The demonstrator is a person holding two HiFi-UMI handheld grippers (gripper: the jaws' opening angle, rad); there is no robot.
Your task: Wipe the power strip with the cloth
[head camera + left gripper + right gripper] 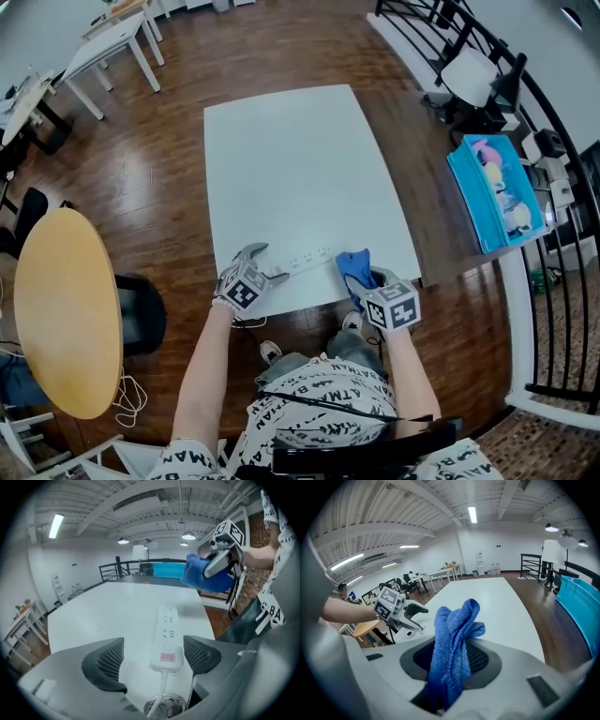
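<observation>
Left gripper [265,263]: fingers [107,660] spread wide, holding nothing. The strip [167,631] lies between them in the left gripper view, with table showing on either side, so neither pad is on it. Its near end carries a pink label and sits level with the finger pads. Cord [161,693] leaves that end and runs back under the gripper.

Right gripper [367,284]: fingers clamped on the cloth [452,651]. Blue, bunched, one fold sticking up out past the fingertips, the rest hanging down between the pads.

Strip location: flat on the white table [300,159], close to the near edge and roughly parallel to it, sockets up. In the head view it spans the gap between the two grippers, with the left one at its corded end and the right one at the other.

Cloth location: just past the strip's far end. From the left gripper view it looks lifted off the table, above and beyond that end. Can't tell whether it touches the strip; the head view only shows them close.

Both grippers point down at a slant towards the table edge. The person is right at the table.

Surroundings: dark wood floor [169,141], blue bin [492,192] to the right of the table, round wooden top [61,309] to the left.
</observation>
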